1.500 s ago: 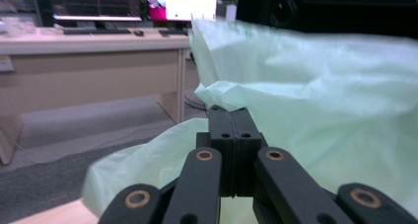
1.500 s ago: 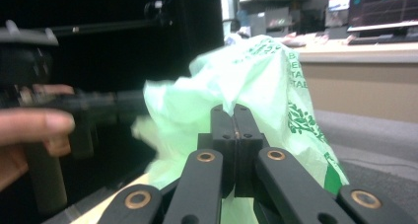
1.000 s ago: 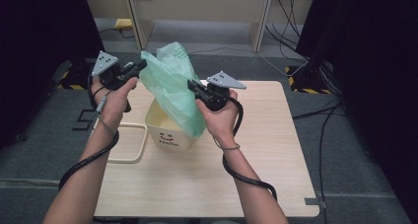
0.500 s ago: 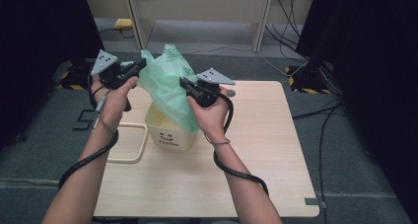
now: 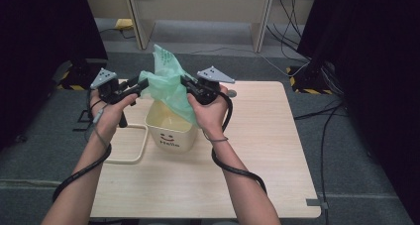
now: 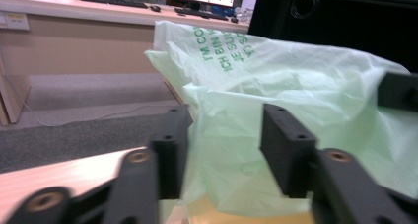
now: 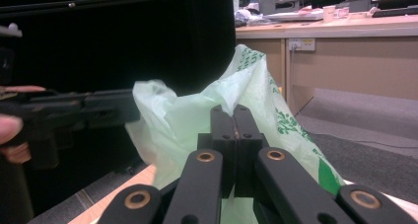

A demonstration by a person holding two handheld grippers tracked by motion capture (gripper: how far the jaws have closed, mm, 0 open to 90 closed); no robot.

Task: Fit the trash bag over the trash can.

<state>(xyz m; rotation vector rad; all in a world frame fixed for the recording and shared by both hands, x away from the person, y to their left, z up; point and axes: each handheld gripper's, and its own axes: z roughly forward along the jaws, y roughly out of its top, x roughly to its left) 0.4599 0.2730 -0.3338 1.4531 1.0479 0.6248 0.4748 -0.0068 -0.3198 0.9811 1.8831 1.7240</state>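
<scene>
The green bag (image 5: 168, 86) hangs over the bin (image 5: 171, 131) at table centre, hiding its 12 o'clock rim. The right gripper (image 7: 234, 135) pinches the bag. The left gripper (image 6: 224, 145) is spread around bag film; its tips are blurred.

The right claw (image 5: 187, 82) has slid inward along the green bag (image 5: 168, 86) — closer to the left claw (image 5: 141, 84).
</scene>
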